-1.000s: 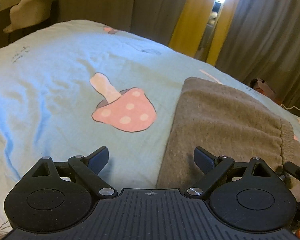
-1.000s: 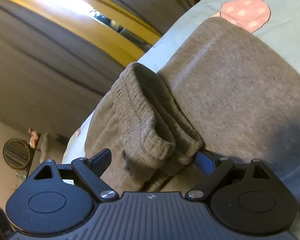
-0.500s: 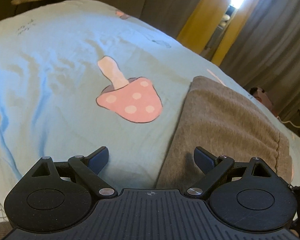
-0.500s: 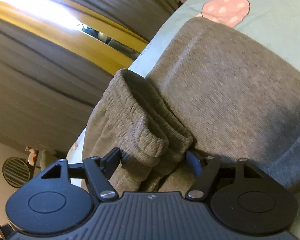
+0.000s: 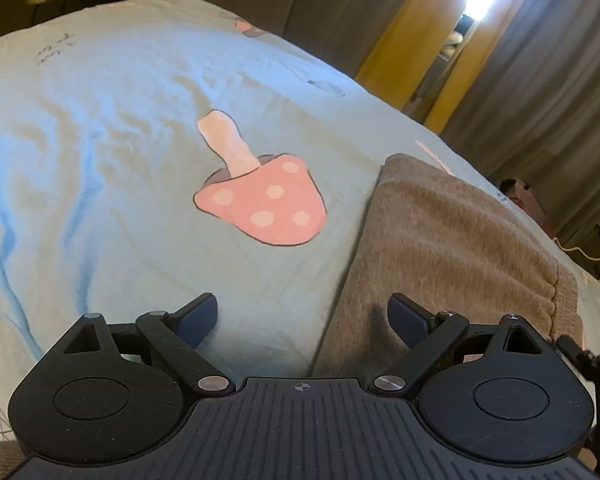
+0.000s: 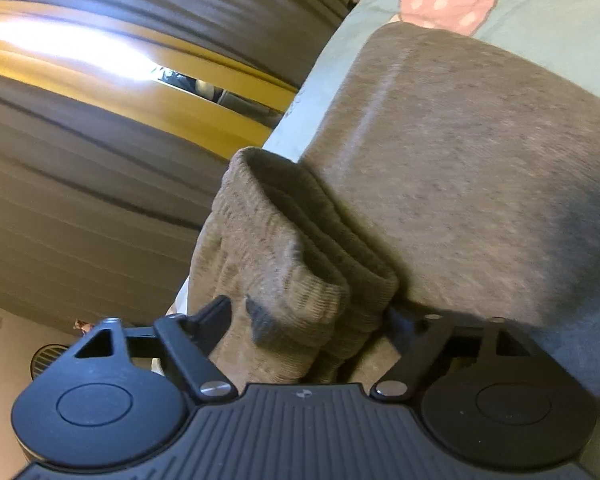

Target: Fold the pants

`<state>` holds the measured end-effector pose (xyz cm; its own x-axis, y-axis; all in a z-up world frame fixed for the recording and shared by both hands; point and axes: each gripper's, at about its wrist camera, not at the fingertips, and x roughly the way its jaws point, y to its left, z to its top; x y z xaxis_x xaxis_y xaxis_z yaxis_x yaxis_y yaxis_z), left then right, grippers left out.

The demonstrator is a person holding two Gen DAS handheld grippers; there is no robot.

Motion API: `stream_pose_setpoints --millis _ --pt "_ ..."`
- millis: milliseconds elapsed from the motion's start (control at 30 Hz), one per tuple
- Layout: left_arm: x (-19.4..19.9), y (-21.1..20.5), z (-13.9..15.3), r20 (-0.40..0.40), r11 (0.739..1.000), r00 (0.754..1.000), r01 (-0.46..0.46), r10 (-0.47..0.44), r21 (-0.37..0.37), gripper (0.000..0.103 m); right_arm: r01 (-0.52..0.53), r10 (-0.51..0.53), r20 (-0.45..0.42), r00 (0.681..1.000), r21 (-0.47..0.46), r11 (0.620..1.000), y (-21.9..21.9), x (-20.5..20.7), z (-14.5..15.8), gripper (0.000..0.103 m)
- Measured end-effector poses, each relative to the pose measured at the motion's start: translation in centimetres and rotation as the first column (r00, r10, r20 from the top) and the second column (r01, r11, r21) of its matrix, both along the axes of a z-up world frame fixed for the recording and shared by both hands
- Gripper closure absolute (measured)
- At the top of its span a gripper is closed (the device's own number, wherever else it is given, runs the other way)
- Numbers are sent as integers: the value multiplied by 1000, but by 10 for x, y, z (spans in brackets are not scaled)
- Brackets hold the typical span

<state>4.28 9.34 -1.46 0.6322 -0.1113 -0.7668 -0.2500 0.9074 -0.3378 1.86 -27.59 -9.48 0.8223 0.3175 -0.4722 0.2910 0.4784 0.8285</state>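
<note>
1. Two claws show, one from each wrist view, both over a bed covered with a pale blue sheet [image 5: 100, 128].
2. We see the left claw [image 5: 302, 312] with its jaws standing wide apart and nothing gripped; its left finger [image 5: 198, 314] hangs over bare sheet and its right finger [image 5: 408, 316] over the brown pants [image 5: 452, 240].
3. We find the pants lying folded on the bed, to the right in the left wrist view, their near left edge running down between the two fingers.
4. A pink mushroom print [image 5: 260, 196] sits on the sheet just left of the pants.
5. We see the right claw [image 6: 308, 312] with its jaws opening; the ribbed cuff [image 6: 300, 264] of the pants bunches up between them.
6. Its left finger [image 6: 214, 316] stands just beside the cuff with a slight gap, and we cannot see the right finger clearly, as fabric covers its tip.
7. We cannot tell whether the pads press on the cuff on that hidden side.
8. Beyond the cuff, the broad folded panel of the pants stretches toward the mushroom print.
9. Grey and yellow curtains [image 5: 540, 80] hang behind the bed, with bright light between them.
</note>
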Motion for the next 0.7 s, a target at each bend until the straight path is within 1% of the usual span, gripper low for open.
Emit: stream_pose_setpoints --millis 67,133,167,233,300,333,400,533,633,700 --pt "-1 -1 0 4 1000 1000 2 -2 4 7 3 -3 -2 1000 -23 1000 4 4 1 15" --pt "-1 -2 1 11 1000 1000 5 -5 8 7 16 -18 -25 1000 -71 997 9 4 4 39" --pt "-1 -2 1 16 1000 1000 11 -11 5 7 13 -16 -38 999 -79 997 9 4 4 45" --pt "-4 0 3 45 998 998 41 -40 -38 7 7 -9 -33 999 -41 999 3 2 4 49" --pt "-11 3 8 118 993 991 73 -61 -98 7 0 0 7 1000 -24 1000 0 -3 15 57" --pt "-15 5 11 154 991 986 80 -62 -112 7 -11 12 41 999 -42 999 1 -5 25 58" --pt "-18 4 14 180 991 982 83 -63 -106 7 -27 36 95 995 -91 995 7 -10 49 62" --pt "-15 2 14 162 991 984 84 -66 -102 7 -45 75 203 976 -147 988 18 -19 87 62" --pt "-17 5 14 177 989 983 79 -56 -122 7 -39 81 249 965 -171 984 14 -29 105 62" --pt "-17 6 14 175 989 983 75 -52 -131 7 -16 61 264 963 -167 986 3 -36 112 62"
